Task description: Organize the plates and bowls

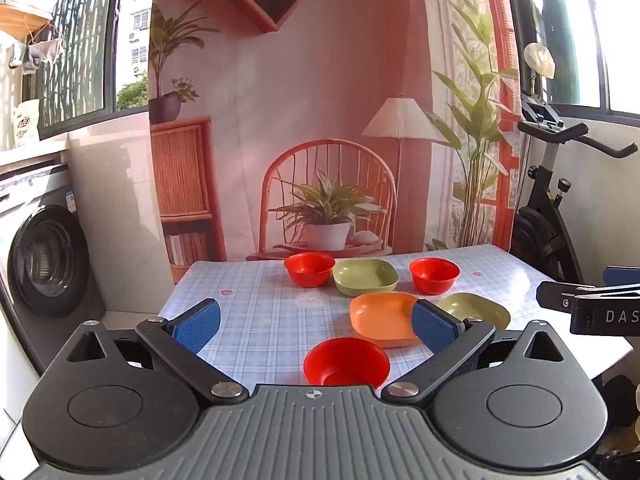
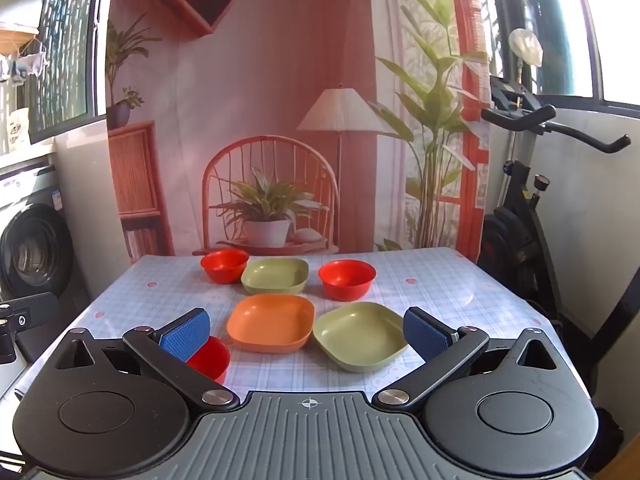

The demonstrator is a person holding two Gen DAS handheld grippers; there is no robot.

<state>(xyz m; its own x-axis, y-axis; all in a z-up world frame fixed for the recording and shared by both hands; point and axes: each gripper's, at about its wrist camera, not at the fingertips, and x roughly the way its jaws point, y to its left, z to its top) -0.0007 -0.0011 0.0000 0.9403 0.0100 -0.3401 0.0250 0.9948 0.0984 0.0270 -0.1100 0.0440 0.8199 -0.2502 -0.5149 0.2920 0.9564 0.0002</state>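
Checkered tablecloth (image 2: 440, 280) holds three red bowls (image 2: 347, 279), two green plates (image 2: 358, 330) and an orange plate (image 2: 271, 322) scattered mid-table, both the left gripper (image 1: 316, 322) and right gripper (image 2: 306, 330) gaping wide, holding nothing.

Smooth plastic bowls (image 2: 347, 279) rest on glossy checked tablecloth (image 2: 440, 292).

A table (image 2: 440, 280) covered with a pale blue checked cloth serves as the landmark. Directly behind the table hangs a printed backdrop (image 2: 280, 100) picturing a rattan chair, a potted plant, a floor lamp and shelves. To the table's left stands a front-loading washing machine (image 1: 48, 260) under a barred window (image 1: 80, 40), and to the table's right a black exercise bike (image 2: 532, 216) stands by another window.
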